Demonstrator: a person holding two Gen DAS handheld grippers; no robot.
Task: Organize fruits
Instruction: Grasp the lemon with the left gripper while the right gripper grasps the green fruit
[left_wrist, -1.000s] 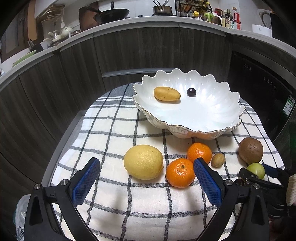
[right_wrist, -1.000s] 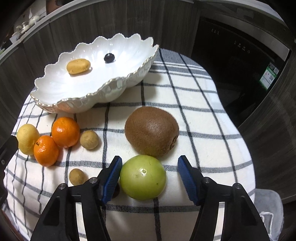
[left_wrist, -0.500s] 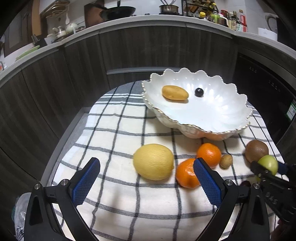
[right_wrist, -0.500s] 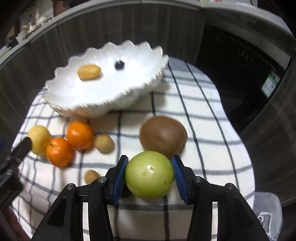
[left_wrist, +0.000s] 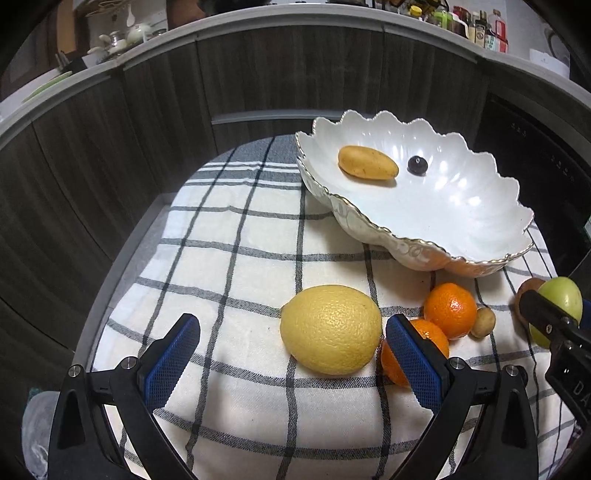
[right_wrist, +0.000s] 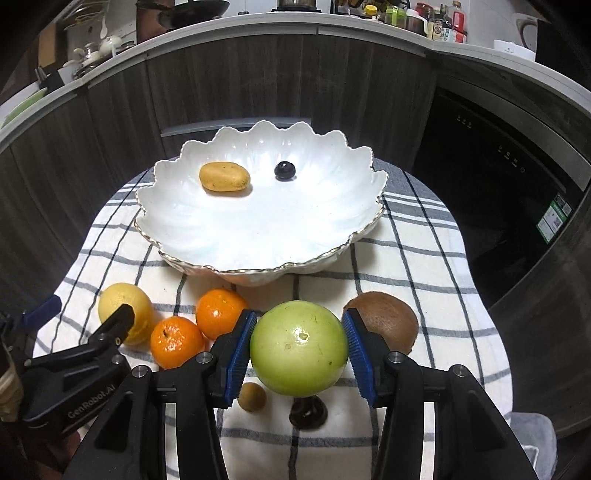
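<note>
The right gripper (right_wrist: 299, 350) has its jaws clenched on the green fruit (right_wrist: 298, 347), held clear of the checked cloth (right_wrist: 406, 266) just short of the white bowl (right_wrist: 258, 269), so the placing step is in hand; next it must carry the fruit over the rim and release, while the left gripper (left_wrist: 291, 350) hangs with jaws released beside the lemon (left_wrist: 330, 328).

In the right wrist view the bowl (right_wrist: 258, 229) sits in the upper middle of the frame on the cloth (right_wrist: 406, 258), with the mango (right_wrist: 224, 176) and a small round fruit (right_wrist: 284, 170) inside it, side by side toward its far rim. Below the bowl lie a lemon (right_wrist: 123, 310) at the left, then two mandarins (right_wrist: 176, 341) (right_wrist: 219, 312) touching each other, and a kiwi (right_wrist: 388, 321) at the right — the apple (right_wrist: 299, 347) sits between the right gripper (right_wrist: 299, 349) pads, in front of the kiwi. At bottom centre lie two small fruits (right_wrist: 252, 397) (right_wrist: 307, 412)
</note>
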